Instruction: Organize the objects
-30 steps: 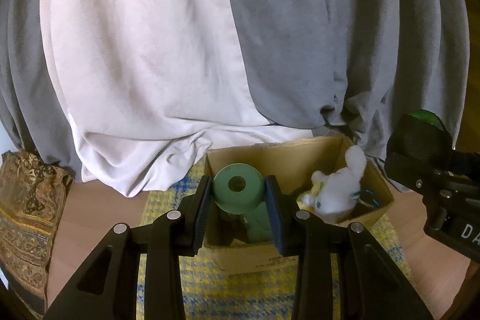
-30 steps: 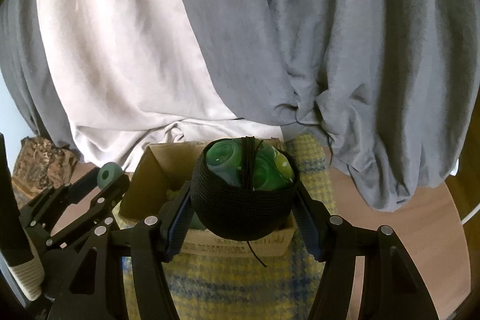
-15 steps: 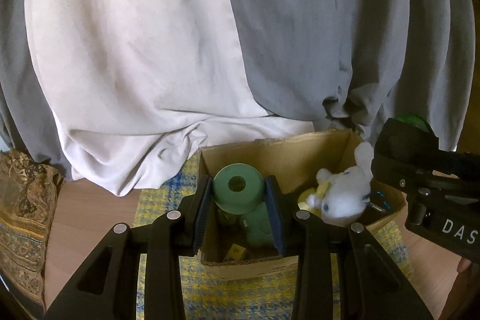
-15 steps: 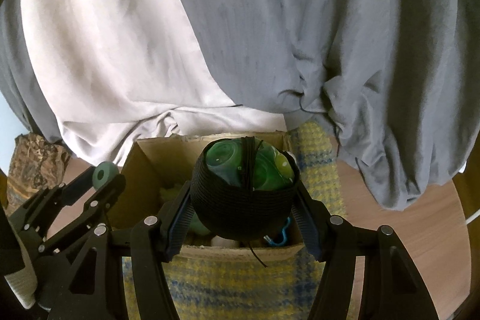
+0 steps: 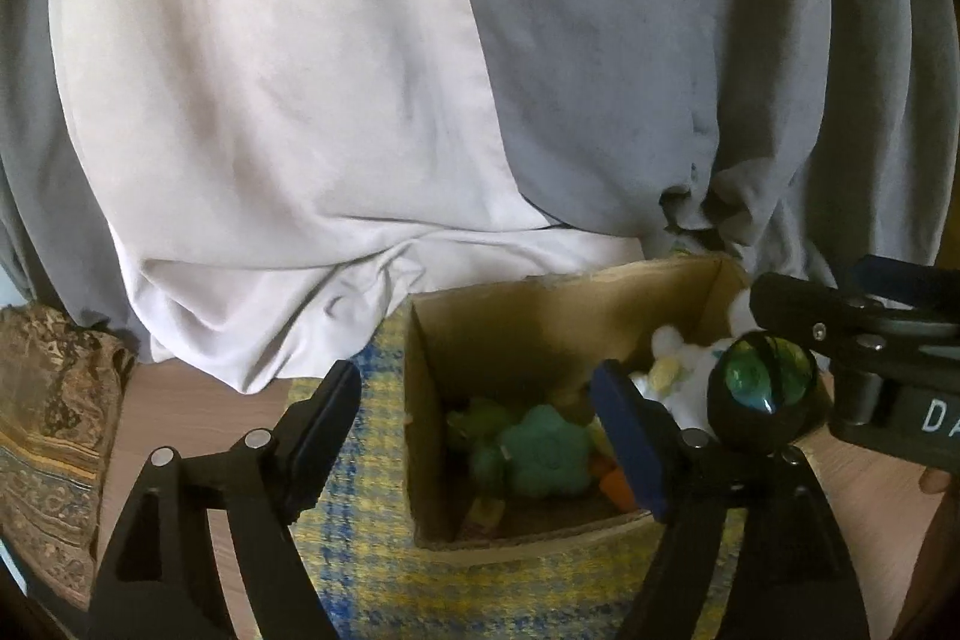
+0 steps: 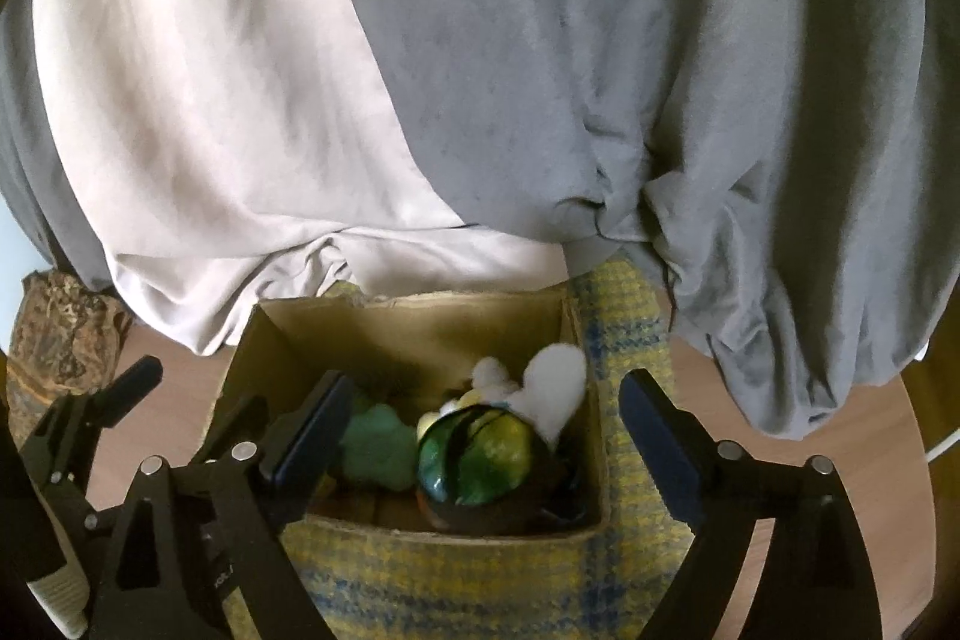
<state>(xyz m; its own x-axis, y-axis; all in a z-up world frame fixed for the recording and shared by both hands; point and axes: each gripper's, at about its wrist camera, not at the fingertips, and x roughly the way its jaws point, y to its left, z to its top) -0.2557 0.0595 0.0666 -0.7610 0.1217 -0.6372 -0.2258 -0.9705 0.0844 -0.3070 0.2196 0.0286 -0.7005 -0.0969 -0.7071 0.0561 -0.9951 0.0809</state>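
White letters "DA", cut off by the frame edge, stand on the right hand-held gripper (image 5: 888,340) body.

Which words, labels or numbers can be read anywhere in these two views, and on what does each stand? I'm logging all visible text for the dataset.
"DA": white letters on the black body of the right gripper, cut off by the edge of the left wrist view.
Faint white marking on the left gripper body, low in the right wrist view: too small and blurred to read.
Cardboard box, toys, cloths: no text visible.
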